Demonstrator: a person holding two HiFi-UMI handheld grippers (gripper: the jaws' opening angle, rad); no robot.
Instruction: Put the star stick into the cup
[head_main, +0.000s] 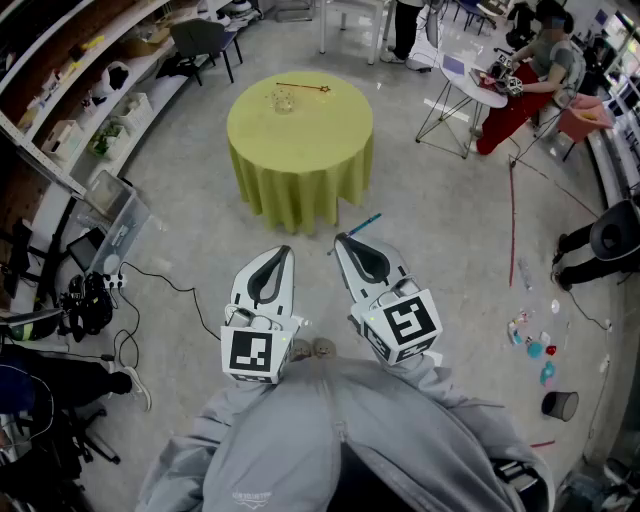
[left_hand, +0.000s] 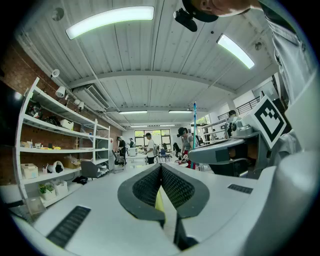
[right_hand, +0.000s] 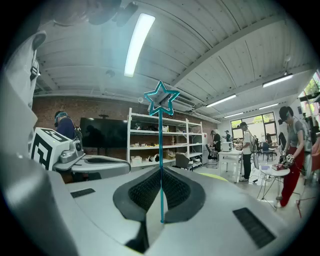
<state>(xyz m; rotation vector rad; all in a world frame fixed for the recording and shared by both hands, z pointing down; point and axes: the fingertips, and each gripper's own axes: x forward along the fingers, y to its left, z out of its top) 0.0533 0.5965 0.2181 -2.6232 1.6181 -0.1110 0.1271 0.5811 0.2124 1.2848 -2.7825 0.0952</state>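
A round table under a yellow-green cloth stands a few steps ahead. On its far part sits a clear cup, with a dark stick with a yellow star lying just behind it. My right gripper is shut on a thin blue star stick, which stands upright out of the jaws. My left gripper is held beside it, jaws shut with nothing in them. Both grippers hover over the floor, well short of the table.
Shelving lines the left wall, with a dark chair near it. Cables and gear lie on the floor at left. A seated person at a white table is at the far right, above small toys on the floor.
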